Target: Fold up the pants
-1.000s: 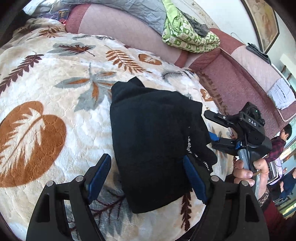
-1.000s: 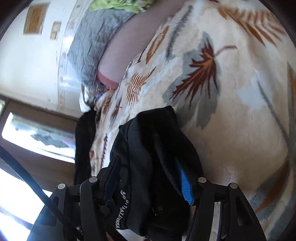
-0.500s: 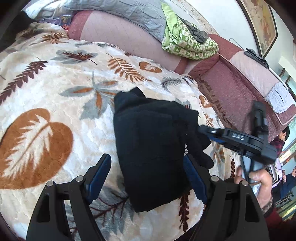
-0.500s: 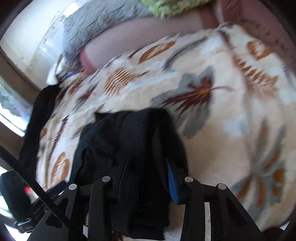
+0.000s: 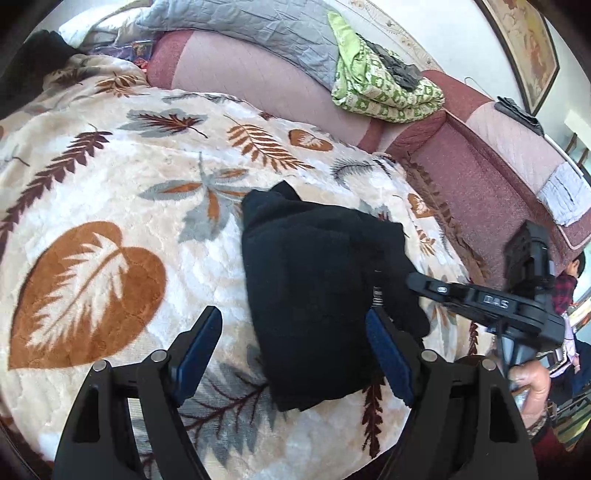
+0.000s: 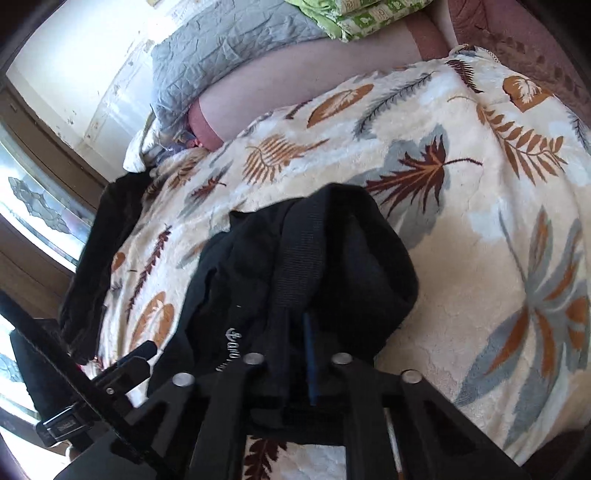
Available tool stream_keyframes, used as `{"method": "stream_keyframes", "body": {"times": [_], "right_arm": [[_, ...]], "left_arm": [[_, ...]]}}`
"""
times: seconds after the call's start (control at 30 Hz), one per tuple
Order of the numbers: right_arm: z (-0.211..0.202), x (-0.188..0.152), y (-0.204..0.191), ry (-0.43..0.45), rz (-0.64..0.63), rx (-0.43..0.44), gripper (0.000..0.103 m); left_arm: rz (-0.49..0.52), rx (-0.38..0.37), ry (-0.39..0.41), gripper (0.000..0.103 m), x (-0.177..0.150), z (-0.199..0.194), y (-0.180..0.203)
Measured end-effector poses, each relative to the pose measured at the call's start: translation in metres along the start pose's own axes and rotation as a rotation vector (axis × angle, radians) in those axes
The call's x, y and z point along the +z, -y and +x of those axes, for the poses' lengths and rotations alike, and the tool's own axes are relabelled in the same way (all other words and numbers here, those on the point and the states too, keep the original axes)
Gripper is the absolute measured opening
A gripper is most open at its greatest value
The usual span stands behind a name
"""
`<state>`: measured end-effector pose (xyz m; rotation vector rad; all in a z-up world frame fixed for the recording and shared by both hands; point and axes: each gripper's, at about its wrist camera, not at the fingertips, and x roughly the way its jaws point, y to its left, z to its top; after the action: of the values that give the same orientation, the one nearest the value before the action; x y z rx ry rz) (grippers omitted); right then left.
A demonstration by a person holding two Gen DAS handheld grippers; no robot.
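Note:
The black pants (image 5: pixel 317 280) lie folded into a thick bundle on the leaf-print blanket (image 5: pixel 110 192). My left gripper (image 5: pixel 295 343) is open, its blue pads on either side of the bundle's near end, holding nothing. My right gripper (image 5: pixel 417 284) comes in from the right and is shut on the pants' right edge. In the right wrist view the jaws (image 6: pixel 295 354) are closed on the black fabric (image 6: pixel 306 266) near the waistband with white lettering.
A pink sofa back (image 5: pixel 258 81) runs behind the blanket, with a grey quilt (image 5: pixel 258 26) and a folded green-patterned cloth (image 5: pixel 380 88) on it. Another dark garment (image 6: pixel 99 258) lies at the blanket's far edge. A person (image 5: pixel 569 280) sits at the far right.
My right gripper has closed from open onto the pants' edge. The left gripper has stayed open and drawn back slightly.

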<state>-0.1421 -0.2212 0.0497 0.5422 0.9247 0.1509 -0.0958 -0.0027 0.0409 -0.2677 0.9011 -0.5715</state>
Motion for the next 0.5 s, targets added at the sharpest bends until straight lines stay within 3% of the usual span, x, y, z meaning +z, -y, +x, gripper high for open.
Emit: {"method": "stream_keyframes", "body": {"times": [0.17,0.4,0.5], "right_arm": [[-0.017,-0.002,0.003,0.019,-0.043,-0.085,0.004],[-0.005,-0.011,0.018,-0.023,-0.04,-0.198,0.004],[0.003,-0.013,0.02,-0.035,-0.054,-0.228,0.005]], "left_arm": [[-0.004,0.009,-0.003,0.079,0.009,0.0,0.007],[0.062,-0.034,-0.058,0.079,0.009,0.028,0.044],[0.102,0.032,-0.083,0.079,-0.004,0.045,0.052]]}}
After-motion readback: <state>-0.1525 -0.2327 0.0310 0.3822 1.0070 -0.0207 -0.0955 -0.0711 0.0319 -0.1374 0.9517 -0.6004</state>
